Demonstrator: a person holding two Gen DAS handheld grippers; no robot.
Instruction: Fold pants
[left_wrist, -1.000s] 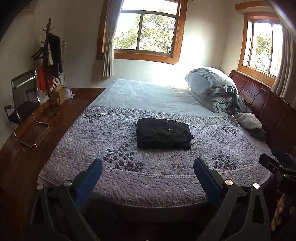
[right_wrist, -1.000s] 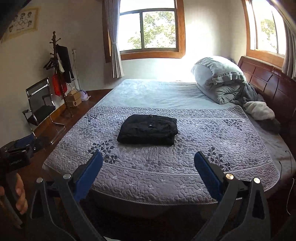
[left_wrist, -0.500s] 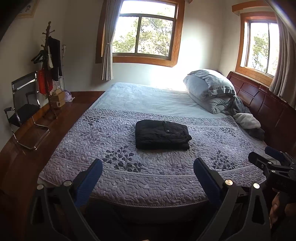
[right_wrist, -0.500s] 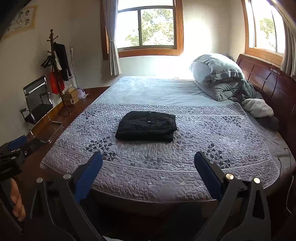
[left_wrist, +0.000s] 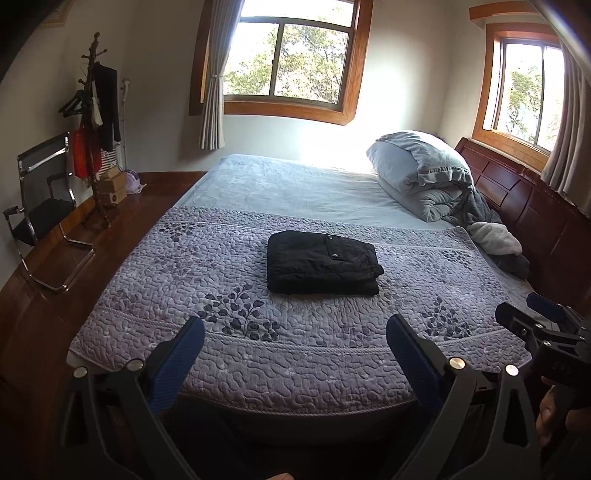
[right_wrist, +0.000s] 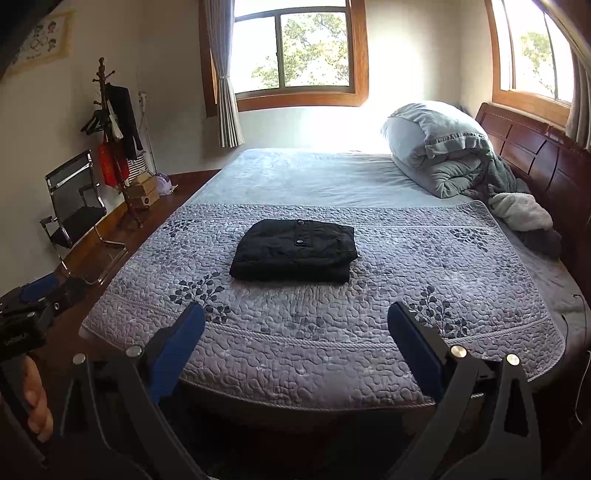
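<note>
Through my left wrist camera, my left gripper (left_wrist: 295, 339) is spread wide and empty, short of the near edge of the lilac quilted bedspread (left_wrist: 258, 354). The black pants (left_wrist: 322, 263), folded into a compact rectangle, lie at the bedspread's middle.

Through my right wrist camera, my right gripper (right_wrist: 296, 325) is likewise released, holding nothing, and the folded pants (right_wrist: 295, 250) rest mid-bedspread (right_wrist: 332, 354), well apart from both grippers.
</note>
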